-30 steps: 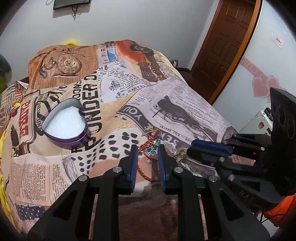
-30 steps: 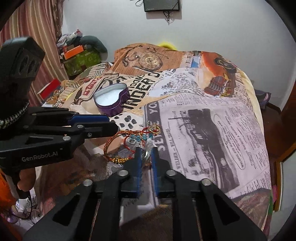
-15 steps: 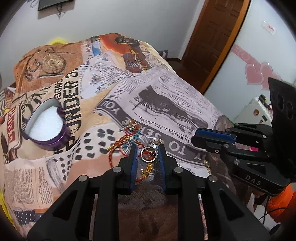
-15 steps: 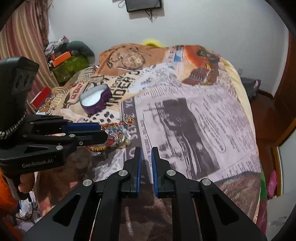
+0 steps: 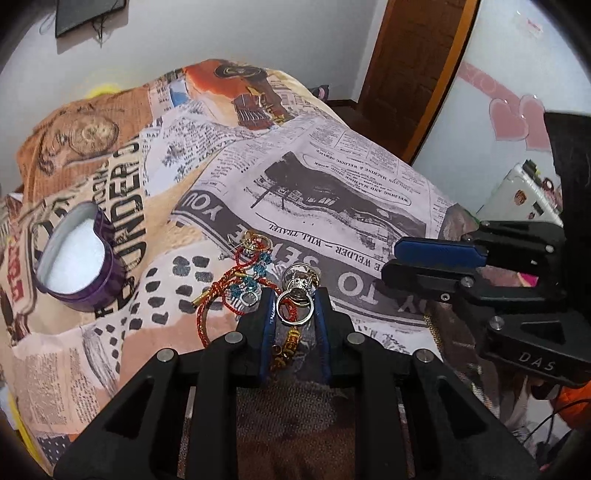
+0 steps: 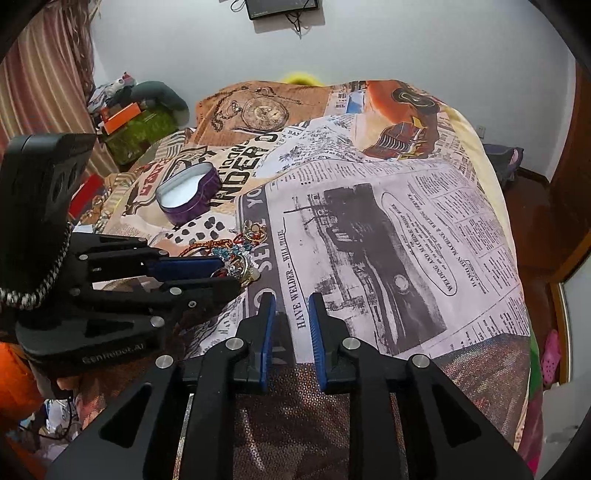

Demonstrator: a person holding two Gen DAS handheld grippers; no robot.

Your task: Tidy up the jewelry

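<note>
A: The room had a bed [image 5: 369,162] under a newspaper-print cover, a brown door [image 5: 413,62] at the back and a dark screen [image 6: 282,7] on the wall. Where was the jewelry?

B: It lay in a tangled pile [image 5: 258,280] near the foot of the bed. The heart tin [image 5: 79,258], open and white inside, stood apart to the left of it.

A: And the tongs?

B: The left tongs [image 5: 294,308] were narrow, around a silver ring [image 5: 295,308]. The ring sat between the pads; I could not tell if they pressed it. The right tongs [image 6: 292,325] had just been opening a little, with nothing between them, over bare cover.

A: Which step was it?

B: I think picking one piece from the pile. Next move needs a firm pinch and a slow lift, because a red cord [image 5: 221,295] passes through the ring and may drag the rest.

A: How did the ring lie?

B: It faced the camera, with its hole open toward us. The cord's loop ran long from the pile toward the tongs.
</note>
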